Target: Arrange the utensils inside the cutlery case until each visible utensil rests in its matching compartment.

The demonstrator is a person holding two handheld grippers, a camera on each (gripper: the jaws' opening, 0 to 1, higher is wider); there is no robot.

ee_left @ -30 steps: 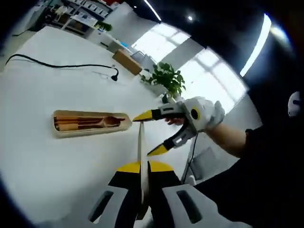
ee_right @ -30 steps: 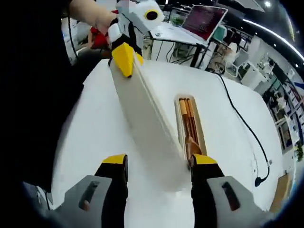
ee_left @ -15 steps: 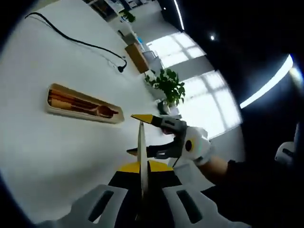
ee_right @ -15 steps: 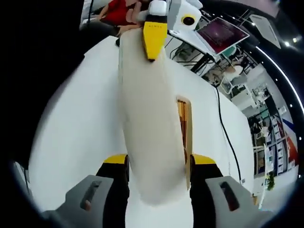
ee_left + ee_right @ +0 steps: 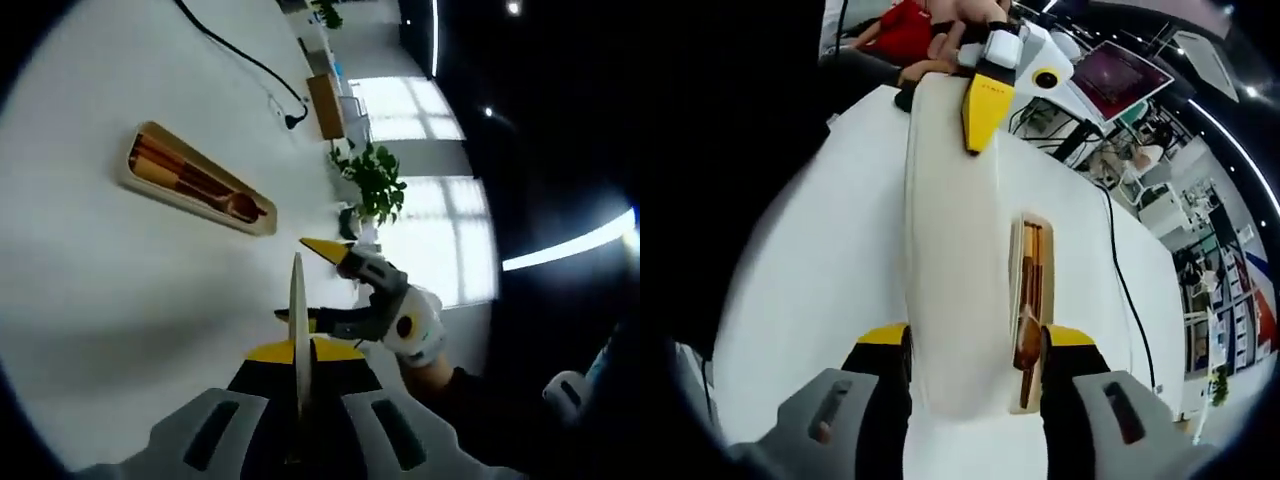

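1. Left gripper view: noted cream lid (image 5: pixel 297 300) edge-on, pinched at its near end between the pressed-together fingers of the left gripper (image 5: pixel 298 350). Held clear of the tabletop (image 5: pixel 120 280), probably to keep the tray open for checking.
2. Same view: noted right gripper (image 5: pixel 312 282) at the lid's far end, fingers spread either side of the thin edge. Cannot tell whether touching. Likely positioned to take or steady that end.
3. Right gripper view: confirmed lid (image 5: pixel 950 250) running lengthwise away between the spread fingers of the right gripper (image 5: pixel 975 340), with the yellow finger of the left gripper (image 5: pixel 985 105) clamped on the far end.
4. Located cutlery case (image 5: pixel 190 205) flat on the tabletop, well apart from the lid in the left gripper view, just beside it in the right gripper view (image 5: pixel 1035 220).
5. Recorded wooden utensils (image 5: pixel 1028 290) lying lengthwise inside the tray, spoon bowl (image 5: pixel 243 207) at one end. Cannot tell compartment divisions or exact match.
6. Judged: utensils apparently seated; lid still off, closing step seemingly in hand.
7. Risk: skewed lid on lowering; needs alignment over the tray first. Black cable (image 5: pixel 240 60) lying beyond the case, apart from it.
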